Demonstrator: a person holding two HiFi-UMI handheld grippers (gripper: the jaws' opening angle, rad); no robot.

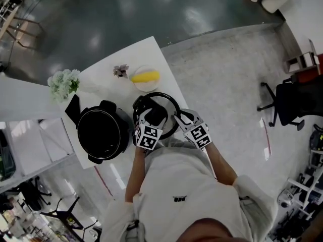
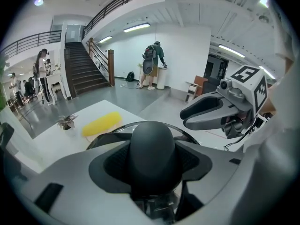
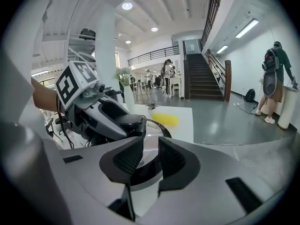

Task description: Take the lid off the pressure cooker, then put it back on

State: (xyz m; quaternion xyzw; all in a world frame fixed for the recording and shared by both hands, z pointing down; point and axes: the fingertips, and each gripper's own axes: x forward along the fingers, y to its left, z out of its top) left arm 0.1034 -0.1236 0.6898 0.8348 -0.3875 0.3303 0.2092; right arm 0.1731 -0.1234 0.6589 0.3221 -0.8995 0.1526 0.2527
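Where white tabletop [image 1: 103, 72] meets glossy grey floor [image 1: 151, 9], my left gripper [image 1: 153, 117] clamps the black knob [image 2: 152, 149] of the round glass lid [image 1: 165, 101], my right gripper [image 3: 149, 158] its rim

Pressure cooker [image 1: 101, 132] was black, lid [image 1: 166, 104] black-rimmed, bench [image 1: 103, 70] white, one yellow item [image 1: 145, 76], left tongs [image 1: 153, 116] and right tongs [image 1: 177, 119] grey with black-and-white markers.

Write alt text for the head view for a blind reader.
From above, a person grips a glass lid with the left hand-held gripper and right hand-held gripper, beside the open black pressure cooker on a white table. A yellow object on a plate and white flowers sit behind.
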